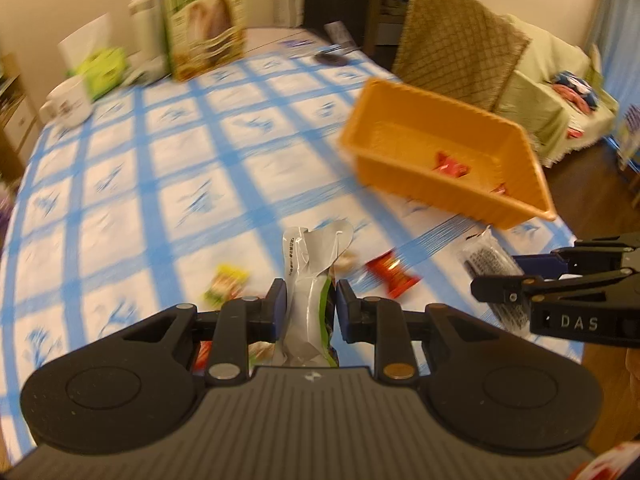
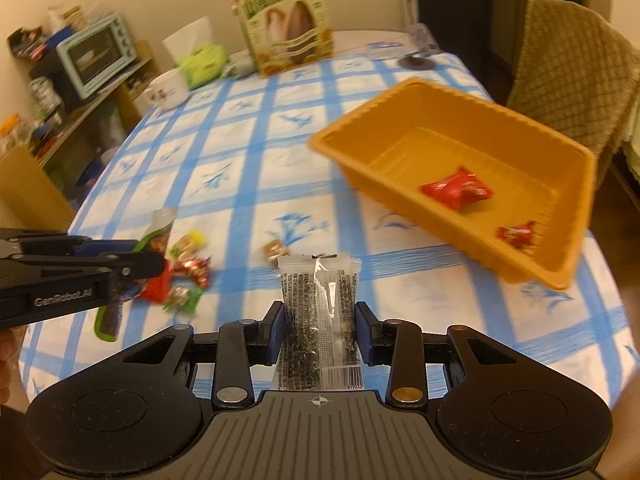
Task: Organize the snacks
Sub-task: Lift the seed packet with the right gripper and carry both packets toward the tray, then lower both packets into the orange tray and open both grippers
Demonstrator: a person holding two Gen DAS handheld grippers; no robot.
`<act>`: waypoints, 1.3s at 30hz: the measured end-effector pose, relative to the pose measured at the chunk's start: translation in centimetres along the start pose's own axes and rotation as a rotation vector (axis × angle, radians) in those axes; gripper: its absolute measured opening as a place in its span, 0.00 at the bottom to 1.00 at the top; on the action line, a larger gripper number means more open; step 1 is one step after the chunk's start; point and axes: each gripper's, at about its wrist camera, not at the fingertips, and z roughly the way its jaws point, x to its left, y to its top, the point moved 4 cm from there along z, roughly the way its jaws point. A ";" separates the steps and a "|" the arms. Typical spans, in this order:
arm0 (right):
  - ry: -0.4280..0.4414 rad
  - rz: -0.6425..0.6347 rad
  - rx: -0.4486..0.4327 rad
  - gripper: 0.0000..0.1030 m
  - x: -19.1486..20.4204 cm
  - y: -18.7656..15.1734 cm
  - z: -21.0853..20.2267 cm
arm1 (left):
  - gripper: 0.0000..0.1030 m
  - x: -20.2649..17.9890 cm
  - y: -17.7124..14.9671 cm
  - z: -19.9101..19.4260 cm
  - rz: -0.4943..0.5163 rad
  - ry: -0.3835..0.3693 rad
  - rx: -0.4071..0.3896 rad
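While both grippers are hovering over the checked tablecloth, the left gripper is clamping a silver-green packet, the right gripper is clamping a clear seed bar, and the orange tray is sitting ahead, holding red candies.

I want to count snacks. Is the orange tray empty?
Not empty: two red-wrapped candies lie inside the orange tray.

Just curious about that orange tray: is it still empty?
No, the orange tray already holds two red-wrapped sweets, a larger one and a smaller one.
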 end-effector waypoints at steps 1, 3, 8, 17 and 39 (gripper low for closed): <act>-0.004 0.010 -0.007 0.36 -0.6 0.2 -0.3 | 0.23 -0.7 0.5 0.2 0.012 -0.010 -0.005; -0.012 0.027 -0.022 0.36 -1.6 0.6 -0.9 | 0.23 -2.1 1.7 0.8 0.038 -0.029 -0.018; -0.029 0.060 -0.063 0.36 -4.1 2.1 -2.1 | 0.23 -5.1 4.7 2.3 0.095 -0.070 -0.043; -0.054 0.116 -0.110 0.36 -7.8 5.1 -2.2 | 0.23 -8.6 10.2 5.7 0.173 -0.099 -0.069; -0.183 0.215 -0.145 0.36 -16.1 10.4 2.8 | 0.23 -11.7 15.7 16.9 0.288 -0.077 0.033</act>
